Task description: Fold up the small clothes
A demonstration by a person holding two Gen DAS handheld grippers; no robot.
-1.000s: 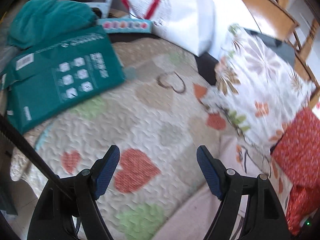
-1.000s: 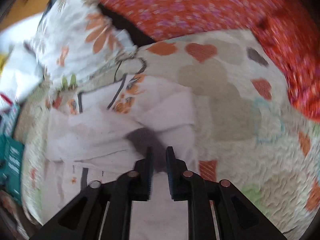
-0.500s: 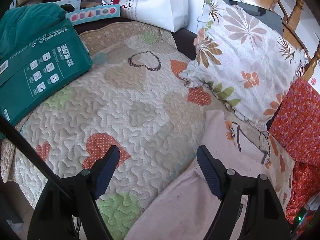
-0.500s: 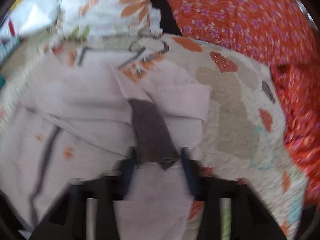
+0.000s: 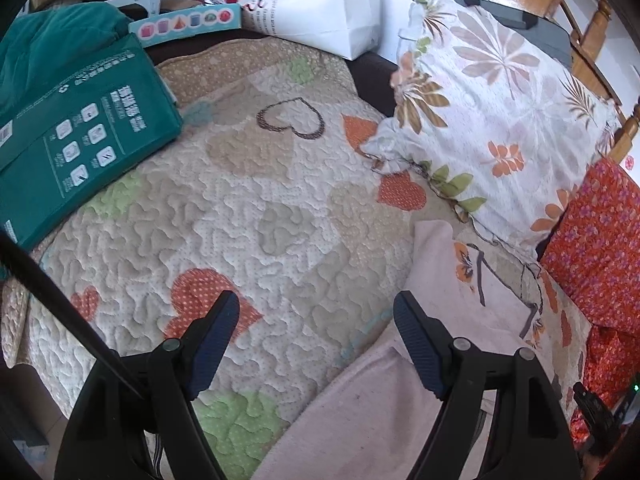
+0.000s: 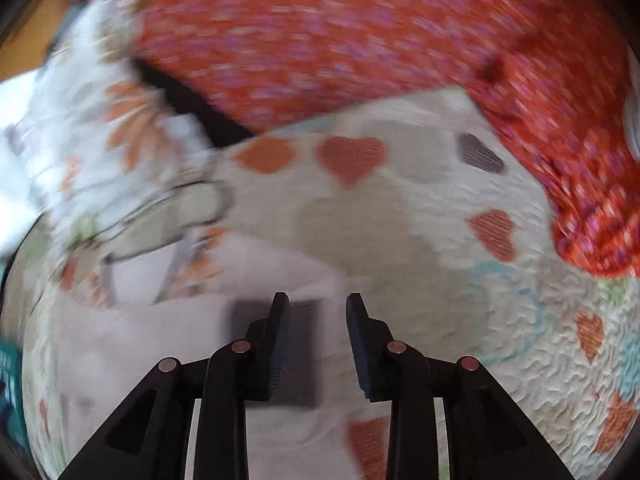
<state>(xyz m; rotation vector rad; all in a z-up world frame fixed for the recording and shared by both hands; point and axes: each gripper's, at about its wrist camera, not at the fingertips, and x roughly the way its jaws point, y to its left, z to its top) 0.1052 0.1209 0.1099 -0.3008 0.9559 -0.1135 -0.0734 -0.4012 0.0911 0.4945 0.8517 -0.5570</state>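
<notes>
Right gripper (image 6: 316, 340) has just been opening, nothing between its jaws (blurry view), above the pink garment (image 6: 132, 344); left gripper (image 5: 316, 344) wide apart, empty, over the quilt (image 5: 248, 216).

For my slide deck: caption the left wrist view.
Open left claw above heart-patterned quilt, pale pink garment alongside.

the quilt (image 5: 248, 200) is stitched cotton-like cloth, puckered and matt, with dotted heart patches. the pale pink garment (image 5: 436, 280) is soft, smooth, matt fabric; in the blurred right wrist view it carries a dark grey ribbed cuff (image 6: 300, 356). the leaf-print pillow (image 5: 500, 120) is thin smooth cloth with a frilled edge. the red floral cushion (image 5: 600, 248) is matt woven cloth. the green box (image 5: 76, 136) is printed card with a slight sheen. the white bag (image 5: 332, 4) is smooth paper. the chair frame (image 5: 592, 36) is varnished wood. the left tool (image 5: 316, 344) is matt black plastic with ridged blue pads.
</notes>
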